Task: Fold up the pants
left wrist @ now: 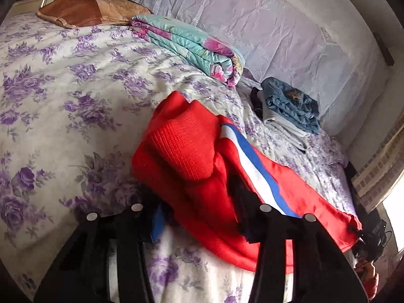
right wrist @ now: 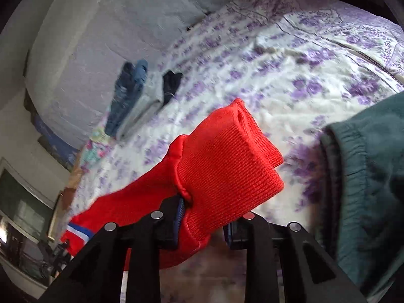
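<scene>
Pants (left wrist: 192, 156) ran lengthwise far-left to near-right btwn my grippers; right gripper (right wrist: 202, 229) clamped the cuff, left gripper (left wrist: 199, 217) clamped the red cloth.

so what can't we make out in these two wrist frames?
- Left wrist view: left tool pad contact, hidden under the red pants.
- Right wrist view: folded clothes pile motion-blurred; green sleeve covers the bed behind it.
- Both: pants' full length, cut off.

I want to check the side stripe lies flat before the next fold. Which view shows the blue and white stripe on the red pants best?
The left wrist view: the stripe runs long and unbroken down the red pants there. The right wrist view shows only a short bit of it at the lower left, mostly the ribbed cuff.
</scene>
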Available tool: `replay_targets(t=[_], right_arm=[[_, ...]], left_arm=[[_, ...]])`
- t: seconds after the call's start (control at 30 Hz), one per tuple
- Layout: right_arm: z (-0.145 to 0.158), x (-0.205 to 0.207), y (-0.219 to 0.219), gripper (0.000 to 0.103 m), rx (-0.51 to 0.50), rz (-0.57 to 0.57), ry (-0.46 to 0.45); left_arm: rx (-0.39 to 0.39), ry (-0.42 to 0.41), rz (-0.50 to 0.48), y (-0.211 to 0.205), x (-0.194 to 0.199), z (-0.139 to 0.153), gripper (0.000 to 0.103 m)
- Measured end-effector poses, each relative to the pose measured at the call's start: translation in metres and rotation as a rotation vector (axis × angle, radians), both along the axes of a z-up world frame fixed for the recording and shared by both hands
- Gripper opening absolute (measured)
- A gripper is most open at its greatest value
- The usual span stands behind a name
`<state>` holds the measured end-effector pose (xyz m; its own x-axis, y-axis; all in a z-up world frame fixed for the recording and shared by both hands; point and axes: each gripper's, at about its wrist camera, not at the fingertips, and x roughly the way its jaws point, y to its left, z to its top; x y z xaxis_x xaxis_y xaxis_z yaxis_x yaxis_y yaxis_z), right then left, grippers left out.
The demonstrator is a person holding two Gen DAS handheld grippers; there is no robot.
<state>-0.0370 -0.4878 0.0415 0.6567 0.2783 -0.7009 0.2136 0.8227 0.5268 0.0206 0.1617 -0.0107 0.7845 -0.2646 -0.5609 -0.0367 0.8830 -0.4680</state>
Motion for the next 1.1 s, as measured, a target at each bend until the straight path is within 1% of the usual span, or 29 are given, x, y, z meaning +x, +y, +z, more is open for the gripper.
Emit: replay_targets(t=[0.03,0.07,0.1,0.13,0.17,0.23,0.27,0.3,0.33,0.37,0.4,0.47,0.53,0.57,0.63,0.67,0.7,0.73,0.77,0.8,0.83,0.87,0.9,0.97,1.0,1.03,1.07,1.1], right_arm=[[0.002,-0.003,-0.001,0.030,0.007,0.003,-0.012],[0.008,-0.006,0.000,0.033,-0.015,-0.001,-0.017],[0.018,-0.011,0.002,0.035,-0.057,-0.012,-0.036],[0.028,-0.020,0.006,0.041,-0.105,-0.021,-0.067],[0.040,-0.028,0.009,0.057,-0.185,-0.045,-0.091],[0.060,-0.041,0.015,0.087,-0.378,-0.117,-0.130],[0.069,-0.045,0.015,0.087,-0.445,-0.139,-0.149],[0.077,-0.048,0.014,0.087,-0.479,-0.158,-0.165],[0.084,-0.048,0.014,0.087,-0.470,-0.154,-0.199],[0.089,-0.044,0.020,0.087,-0.436,-0.112,-0.233],[0.092,-0.034,0.033,0.087,-0.404,-0.036,-0.250],[0.090,-0.008,0.078,0.087,-0.396,0.129,-0.254],[0.081,0.019,0.137,0.087,-0.408,0.304,-0.254],[0.074,0.034,0.167,0.087,-0.405,0.388,-0.246],[0.059,0.054,0.222,0.087,-0.387,0.529,-0.216],[0.049,0.061,0.248,0.087,-0.386,0.594,-0.184],[0.035,0.071,0.270,0.087,-0.393,0.661,-0.130],[0.017,0.080,0.287,0.088,-0.393,0.731,-0.057],[-0.001,0.087,0.299,0.090,-0.383,0.792,0.025],[-0.008,0.088,0.304,0.093,-0.401,0.811,0.035],[-0.003,0.088,0.306,0.094,-0.408,0.829,0.005],[0.004,0.091,0.307,0.093,-0.382,0.850,0.002],[0.015,0.097,0.306,0.093,-0.330,0.859,-0.023],[0.038,0.108,0.303,0.093,-0.265,0.851,-0.106],[0.045,0.117,0.305,0.093,-0.256,0.851,-0.138],[0.049,0.127,0.307,0.092,-0.262,0.853,-0.161],[0.050,0.137,0.312,0.091,-0.286,0.850,-0.180],[0.047,0.147,0.318,0.084,-0.324,0.849,-0.191]], left_arm=[[0.009,0.011,0.013,-0.001,0.001,0.001,0.047],[-0.009,0.016,0.015,0.001,0.001,0.000,0.048],[-0.041,0.020,0.017,0.006,-0.001,-0.002,0.048],[-0.067,0.018,0.020,0.012,-0.006,-0.001,0.048],[-0.089,0.009,0.026,0.018,-0.012,0.001,0.048],[-0.124,-0.023,0.042,0.030,-0.028,0.009,0.048],[-0.127,-0.042,0.055,0.035,-0.035,0.015,0.048],[-0.113,-0.067,0.078,0.041,-0.042,0.023,0.048],[-0.098,-0.087,0.087,0.043,-0.046,0.031,0.048],[-0.088,-0.109,0.080,0.044,-0.048,0.040,0.048],[-0.089,-0.122,0.063,0.042,-0.048,0.046,0.048],[-0.083,-0.133,-0.025,0.024,-0.040,0.057,0.054],[-0.053,-0.110,-0.116,-0.003,-0.025,0.057,0.070],[-0.027,-0.090,-0.143,-0.016,-0.016,0.053,0.071],[0.057,-0.041,-0.157,-0.039,0.000,0.039,0.071],[0.103,-0.012,-0.143,-0.045,0.007,0.031,0.071],[0.136,0.009,-0.133,-0.047,0.012,0.023,0.071],[0.161,-0.002,-0.134,-0.048,0.012,0.019,0.071],[0.165,-0.014,-0.142,-0.047,0.009,0.020,0.071],[0.161,-0.018,-0.153,-0.045,0.006,0.021,0.071],[0.152,-0.016,-0.164,-0.042,0.005,0.022,0.071],[0.128,-0.018,-0.177,-0.037,0.003,0.022,0.071],[0.089,-0.026,-0.183,-0.031,0.000,0.024,0.072],[-0.024,-0.068,-0.188,-0.018,-0.001,0.029,0.077],[-0.079,-0.090,-0.195,-0.014,0.000,0.030,0.083],[-0.131,-0.112,-0.201,-0.012,0.003,0.030,0.089],[-0.157,-0.124,-0.199,-0.011,0.007,0.028,0.091],[-0.155,-0.123,-0.190,-0.013,0.010,0.026,0.092]])
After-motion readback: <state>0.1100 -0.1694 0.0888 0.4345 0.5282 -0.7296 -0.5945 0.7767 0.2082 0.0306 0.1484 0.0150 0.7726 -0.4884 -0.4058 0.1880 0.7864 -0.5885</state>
